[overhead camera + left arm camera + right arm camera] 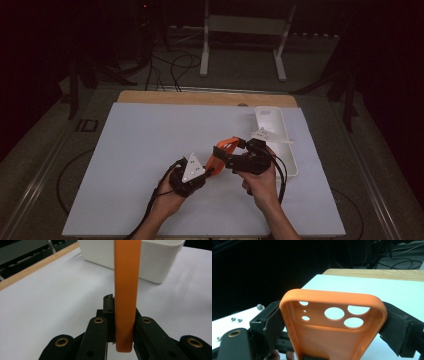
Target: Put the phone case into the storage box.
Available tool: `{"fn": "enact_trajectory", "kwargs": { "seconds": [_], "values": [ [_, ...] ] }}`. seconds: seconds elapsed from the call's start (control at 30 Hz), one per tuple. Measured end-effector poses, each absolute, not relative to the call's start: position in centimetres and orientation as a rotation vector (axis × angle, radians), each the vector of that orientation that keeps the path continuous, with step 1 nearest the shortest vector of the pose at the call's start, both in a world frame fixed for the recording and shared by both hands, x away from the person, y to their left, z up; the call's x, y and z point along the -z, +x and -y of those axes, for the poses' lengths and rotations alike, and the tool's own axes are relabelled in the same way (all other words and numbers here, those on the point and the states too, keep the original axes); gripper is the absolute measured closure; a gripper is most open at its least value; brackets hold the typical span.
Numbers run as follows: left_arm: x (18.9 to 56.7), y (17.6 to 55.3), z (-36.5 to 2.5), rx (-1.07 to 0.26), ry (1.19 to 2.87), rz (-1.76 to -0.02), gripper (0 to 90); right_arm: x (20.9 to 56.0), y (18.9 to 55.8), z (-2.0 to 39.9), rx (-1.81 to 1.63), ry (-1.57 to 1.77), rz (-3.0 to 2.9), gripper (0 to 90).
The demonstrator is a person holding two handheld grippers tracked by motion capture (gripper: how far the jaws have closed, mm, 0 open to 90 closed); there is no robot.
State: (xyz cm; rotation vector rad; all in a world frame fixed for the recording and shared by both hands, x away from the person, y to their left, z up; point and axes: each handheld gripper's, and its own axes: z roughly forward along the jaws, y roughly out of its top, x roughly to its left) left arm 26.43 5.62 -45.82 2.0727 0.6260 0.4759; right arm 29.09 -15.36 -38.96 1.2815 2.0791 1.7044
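Left gripper (212, 161), right gripper (226, 150) | both pinch orange phone case (223, 148) | white bin (276, 131) beside

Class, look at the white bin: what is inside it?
The white bin shows bare white inner wall at its far end; the right gripper and its grey plate cover the rest, so its contents there are unknown.

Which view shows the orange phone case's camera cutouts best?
The right gripper view: the orange rubbery phone case faces the lens, its round cutouts plain. The left gripper view shows its edge; the high view shows it small between both grippers.
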Motion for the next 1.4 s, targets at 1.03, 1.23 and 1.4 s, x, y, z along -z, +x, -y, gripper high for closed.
{"fn": "enact_trajectory", "kwargs": {
  "seconds": [1.03, 1.23, 1.4],
  "values": [
    [45.97, 26.41, -5.31, -0.422, 2.068, -0.626, 66.5, 39.20, 29.02, 14.93, -1.655, 1.291, -2.088, 16.3],
    [45.82, 26.44, -5.56, -0.408, 2.036, -0.659, 45.1, 39.09, 29.03, 14.92, -1.645, 1.282, -2.081, 16.4],
    [45.58, 26.46, -5.84, -0.419, 2.009, -0.694, 20.2, 39.05, 29.04, 15.03, -1.643, 1.285, -2.080, 16.4]
  ]
}}
